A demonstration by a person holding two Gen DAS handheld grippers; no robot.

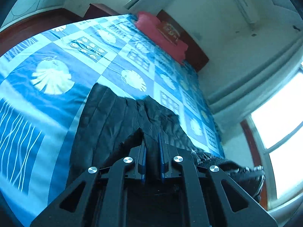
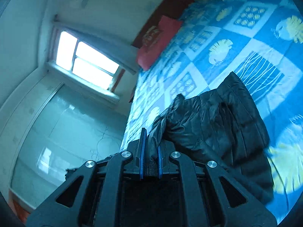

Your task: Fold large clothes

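While both grippers, left gripper point(image 1: 152, 147) and right gripper point(image 2: 151, 147), pinch the black jacket's point(image 1: 113, 117) edge, its length runs away across the bed point(image 1: 56, 56).

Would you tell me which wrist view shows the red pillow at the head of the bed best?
The left wrist view: the red pillow lies full length against the headboard, its ornament visible. The right wrist view shows the red pillow smaller and blurred.

The bed point(image 1: 56, 60) is bare blue patterned sheet to the left of and beyond the black jacket point(image 1: 113, 117), open room for a gripper to pass. A red pillow point(image 1: 162, 36) lies at the headboard end, well apart from the jacket. A wall with a window point(image 2: 85, 62) runs close along the bed's far edge
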